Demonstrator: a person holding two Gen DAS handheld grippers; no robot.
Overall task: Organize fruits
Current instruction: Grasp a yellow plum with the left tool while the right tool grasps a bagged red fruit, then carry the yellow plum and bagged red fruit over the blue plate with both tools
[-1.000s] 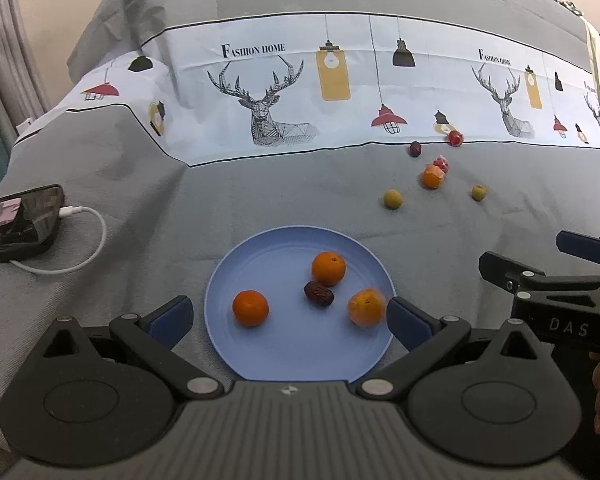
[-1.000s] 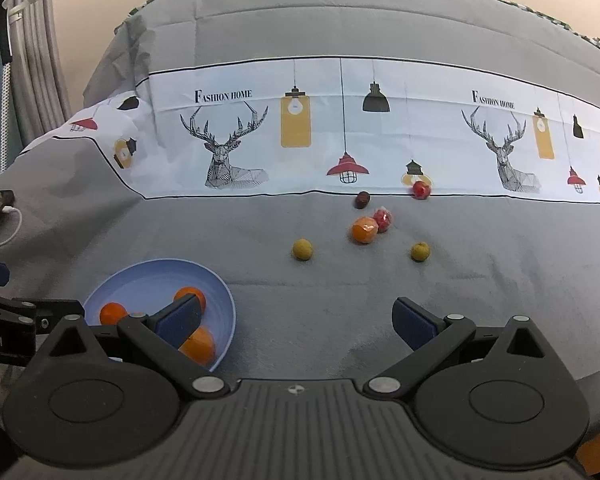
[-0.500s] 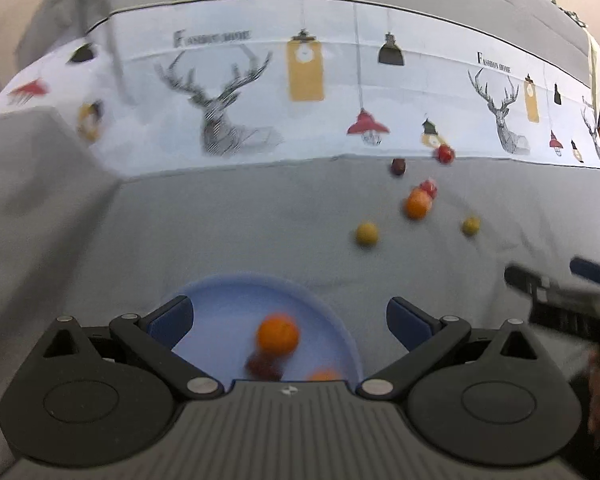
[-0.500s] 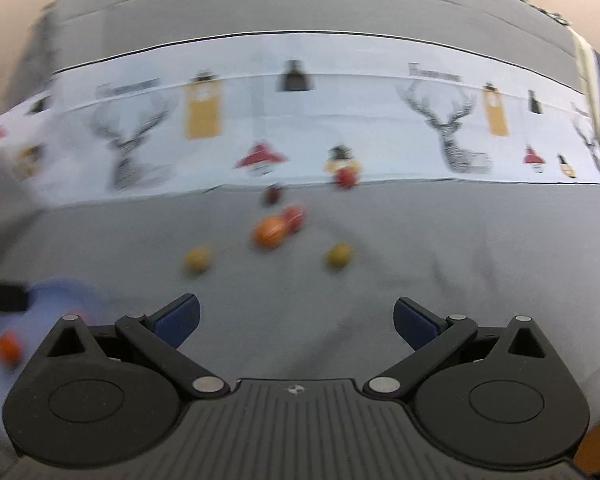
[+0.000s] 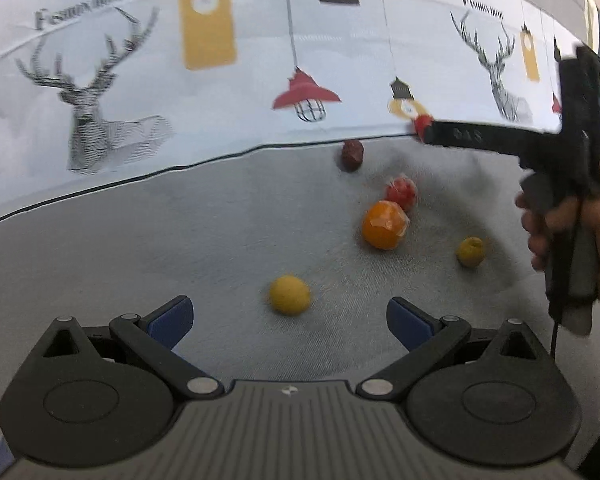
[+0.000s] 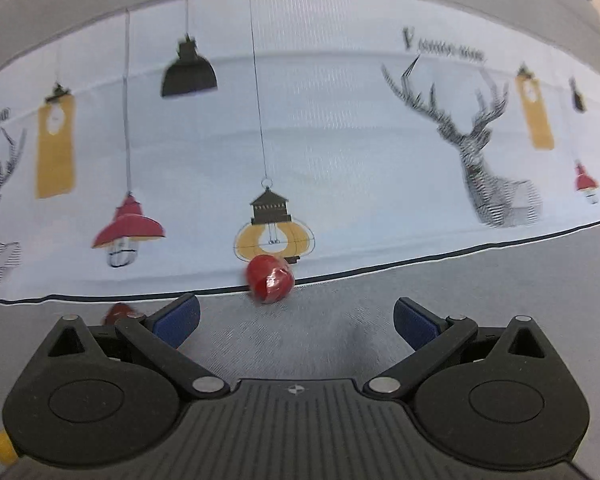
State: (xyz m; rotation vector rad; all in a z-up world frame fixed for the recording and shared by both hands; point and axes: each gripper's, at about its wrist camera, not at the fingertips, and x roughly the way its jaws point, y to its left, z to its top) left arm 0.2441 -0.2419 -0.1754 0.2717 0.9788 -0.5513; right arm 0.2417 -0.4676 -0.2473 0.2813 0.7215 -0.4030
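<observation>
Soft grey woven bedding [image 5: 180, 248] carries a white printed band [image 5: 240, 80] with line-drawn deer heads, hanging lamps and lanterns. Small round fruits lie loose on the grey cloth. In the left wrist view, a matte yellow fruit [image 5: 290, 295] sits just ahead of the left gripper [image 5: 290, 318], whose blue-padded fingers [image 5: 171, 318] are spread wide and hold nothing. Farther off lie an orange fruit in shiny clear wrap [image 5: 384, 225], touching a red wrapped fruit [image 5: 401, 193], a dark red wrinkled fruit [image 5: 352, 155] near the band's edge, and a dull yellow-green fruit [image 5: 470, 251] to the right. A hand [image 5: 572, 240] grips the black handle of the right gripper [image 6: 296, 318]. In the right wrist view, its fingers are spread wide and empty, with a glossy red wrapped fruit [image 6: 269, 279] just ahead, on the band's dark border line.
</observation>
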